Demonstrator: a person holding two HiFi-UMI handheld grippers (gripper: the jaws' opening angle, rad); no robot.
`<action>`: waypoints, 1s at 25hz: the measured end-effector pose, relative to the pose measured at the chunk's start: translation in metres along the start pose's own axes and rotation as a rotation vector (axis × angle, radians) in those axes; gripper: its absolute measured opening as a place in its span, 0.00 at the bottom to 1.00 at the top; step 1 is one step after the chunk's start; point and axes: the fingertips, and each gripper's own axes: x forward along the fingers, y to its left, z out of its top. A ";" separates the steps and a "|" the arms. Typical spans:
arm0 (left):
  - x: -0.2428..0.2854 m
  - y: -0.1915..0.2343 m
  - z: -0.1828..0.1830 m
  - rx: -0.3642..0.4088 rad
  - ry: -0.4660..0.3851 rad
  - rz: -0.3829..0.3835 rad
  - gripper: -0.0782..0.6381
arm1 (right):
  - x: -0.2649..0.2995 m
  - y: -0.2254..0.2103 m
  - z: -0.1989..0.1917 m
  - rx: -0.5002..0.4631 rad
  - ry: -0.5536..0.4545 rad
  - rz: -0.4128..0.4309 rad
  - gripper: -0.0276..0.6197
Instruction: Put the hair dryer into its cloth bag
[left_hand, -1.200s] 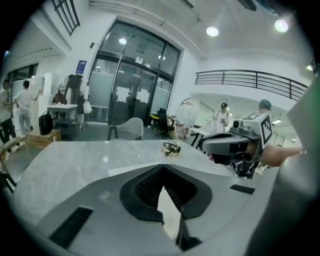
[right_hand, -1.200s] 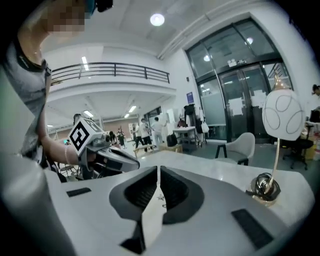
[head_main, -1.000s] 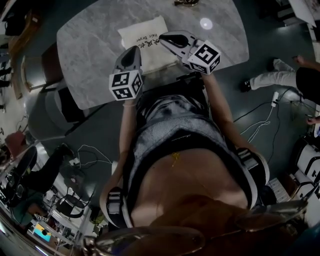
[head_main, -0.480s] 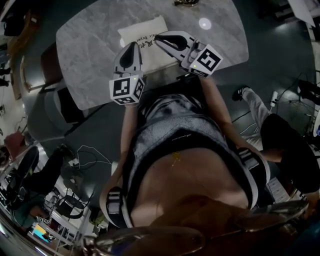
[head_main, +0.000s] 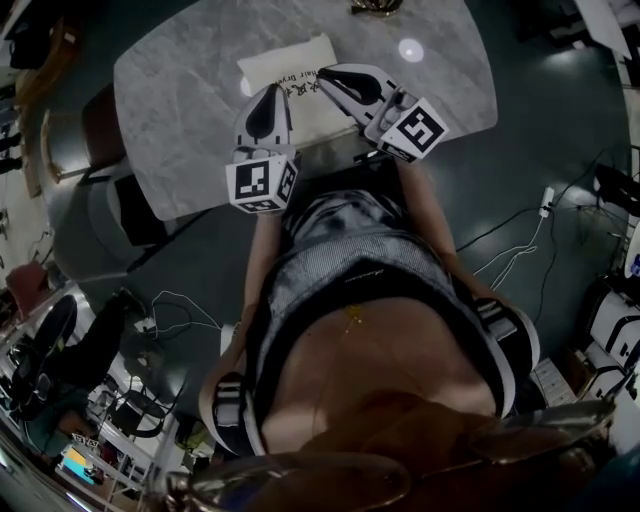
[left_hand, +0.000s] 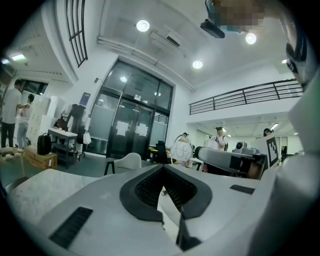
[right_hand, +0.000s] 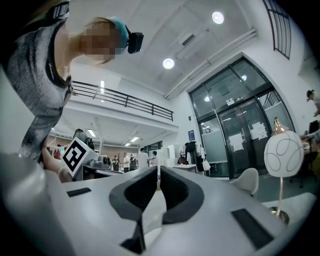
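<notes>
Cloth bag (head_main: 283, 70) shows clearly in the head view alone.

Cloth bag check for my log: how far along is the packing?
Apparently done: the cloth bag lies on the table, no hair dryer outside it; its contents can't be seen. In hand: nothing; left gripper and right gripper are shut, empty. Left: perhaps checking the bag.

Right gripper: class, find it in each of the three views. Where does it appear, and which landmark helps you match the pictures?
Head view: the right gripper is upper middle, over the marble table, tongs pointing up-left.
Left gripper view: the right gripper is middle right, seen side-on, next to the globe lamp.
Right gripper view: the right gripper shows its own shut tongs, lower middle.
Shared landmark: the globe lamp, in both gripper views.
</notes>
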 end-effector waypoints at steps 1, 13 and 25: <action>0.001 0.000 -0.001 -0.002 0.005 0.002 0.12 | 0.000 0.000 -0.002 0.001 0.007 -0.003 0.15; 0.002 -0.001 -0.007 0.014 0.034 -0.009 0.12 | 0.001 0.000 -0.012 0.023 0.051 -0.019 0.15; 0.004 -0.009 -0.009 0.027 0.048 -0.018 0.12 | -0.004 -0.001 -0.015 0.014 0.074 -0.018 0.15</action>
